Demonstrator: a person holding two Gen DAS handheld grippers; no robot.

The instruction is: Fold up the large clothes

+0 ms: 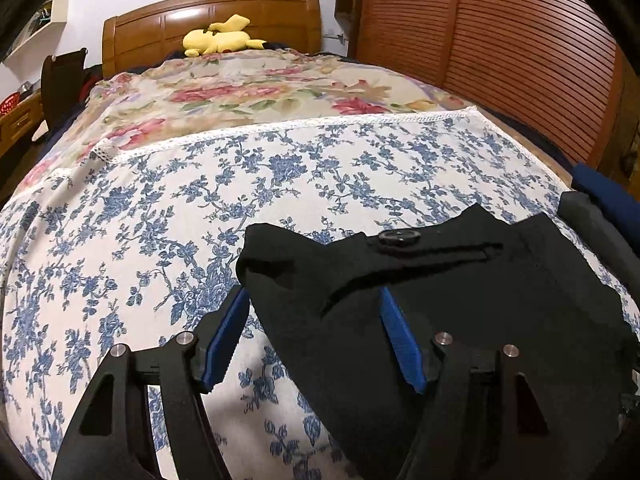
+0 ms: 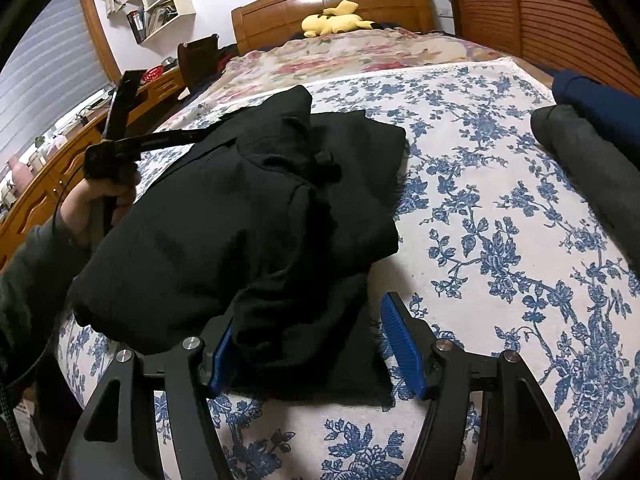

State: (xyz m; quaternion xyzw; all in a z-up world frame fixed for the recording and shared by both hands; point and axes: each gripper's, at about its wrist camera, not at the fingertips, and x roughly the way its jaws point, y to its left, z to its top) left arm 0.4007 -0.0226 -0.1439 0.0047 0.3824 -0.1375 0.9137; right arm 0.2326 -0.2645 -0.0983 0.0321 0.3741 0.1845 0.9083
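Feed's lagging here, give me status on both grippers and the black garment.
Left gripper open over black garment, cloth edge between its pads. Right gripper open, garment corner between pads. Folded grey clothes lie apart, nothing blocking.

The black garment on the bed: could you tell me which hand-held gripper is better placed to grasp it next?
Probably the right hand-held gripper: the black garment has a fold bunched between its open jaws. The left hand-held gripper only straddles an edge.

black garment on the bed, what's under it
The black garment lies bunched on the blue floral sheet, which shows all round it. Whatever lies beneath its folds is covered.
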